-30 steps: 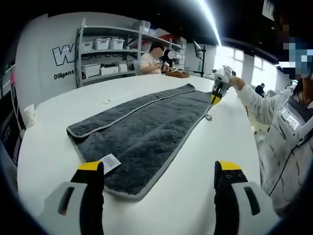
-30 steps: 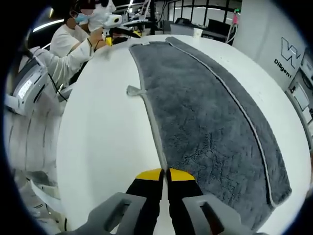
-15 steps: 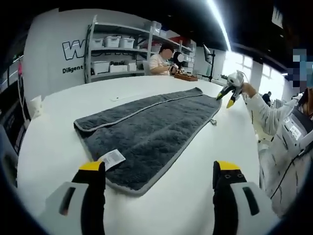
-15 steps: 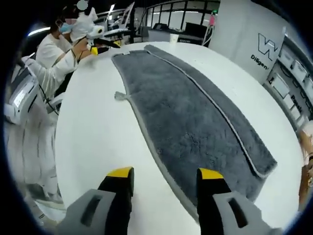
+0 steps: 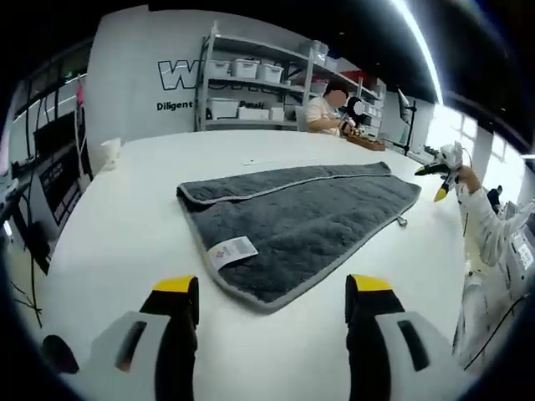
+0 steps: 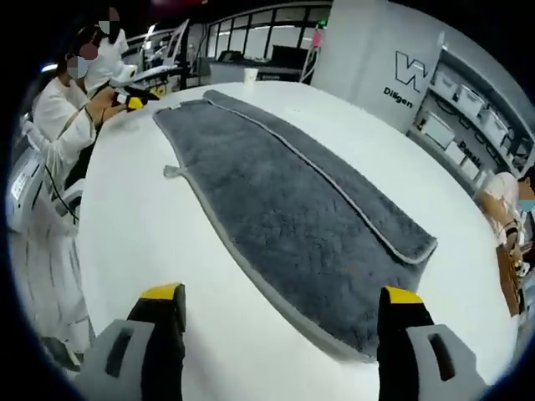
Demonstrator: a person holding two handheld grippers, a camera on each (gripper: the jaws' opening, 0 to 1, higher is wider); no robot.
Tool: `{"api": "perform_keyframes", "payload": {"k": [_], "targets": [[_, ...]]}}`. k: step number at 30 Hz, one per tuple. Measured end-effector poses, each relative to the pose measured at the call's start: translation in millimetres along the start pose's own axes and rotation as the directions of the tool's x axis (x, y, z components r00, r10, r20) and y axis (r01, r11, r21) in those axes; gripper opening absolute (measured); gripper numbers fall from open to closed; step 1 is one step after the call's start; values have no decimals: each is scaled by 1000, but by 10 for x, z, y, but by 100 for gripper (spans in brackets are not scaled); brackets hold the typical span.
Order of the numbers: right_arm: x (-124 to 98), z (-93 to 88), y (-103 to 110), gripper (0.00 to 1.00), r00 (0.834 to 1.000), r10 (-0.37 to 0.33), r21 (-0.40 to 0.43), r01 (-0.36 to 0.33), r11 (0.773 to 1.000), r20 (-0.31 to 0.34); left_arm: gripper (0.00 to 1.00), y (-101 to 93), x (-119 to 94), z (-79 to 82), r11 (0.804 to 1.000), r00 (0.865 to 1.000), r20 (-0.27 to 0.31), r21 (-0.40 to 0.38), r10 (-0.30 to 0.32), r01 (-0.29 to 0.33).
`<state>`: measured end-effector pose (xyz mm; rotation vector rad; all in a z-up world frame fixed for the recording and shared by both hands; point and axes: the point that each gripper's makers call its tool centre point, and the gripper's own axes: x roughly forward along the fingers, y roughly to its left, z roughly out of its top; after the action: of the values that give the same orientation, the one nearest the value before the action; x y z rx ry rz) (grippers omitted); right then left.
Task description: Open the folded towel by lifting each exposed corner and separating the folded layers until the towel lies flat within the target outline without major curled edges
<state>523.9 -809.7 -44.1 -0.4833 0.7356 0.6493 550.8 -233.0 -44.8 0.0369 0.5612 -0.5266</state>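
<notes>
While you hold both tools back from the cloth, the white table (image 5: 109,225) carries the grey towel (image 5: 301,217), which lies spread long but with one narrow strip folded over along its far edge, so that fold is likely what remains to be opened; your left gripper (image 5: 272,292) hangs released, jaws wide, just short of the corner bearing the white label (image 5: 232,249), probably lined up for a grab there; your right gripper (image 6: 284,302) hangs likewise spread and empty above the opposite end; a second ago its jaws were clenched at the towel's edge, and it has since let go and drawn back; a small loop (image 6: 171,171) juts from the near hem.
</notes>
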Motion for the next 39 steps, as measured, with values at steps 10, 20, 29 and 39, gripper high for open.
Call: {"api": "perform_keyframes", "payload": {"k": [10,20,29,39], "targets": [[-54,-101,-3,99,1000,-13,41,12,999,17,43,49,47,-105,998,999,-14,-42,52,-52],[-164,-278,-106,96,999,-43,107,40,993,24,20,65,199,-163,996,997,-44,-68,57,-60],[-234,-421,-158,91,997,-68,161,63,985,26,7,103,289,-209,993,996,-58,-91,67,-72],[-324,-540,-298,77,991,-130,297,112,948,39,1,109,263,-254,991,996,-69,-122,55,-63]]}}
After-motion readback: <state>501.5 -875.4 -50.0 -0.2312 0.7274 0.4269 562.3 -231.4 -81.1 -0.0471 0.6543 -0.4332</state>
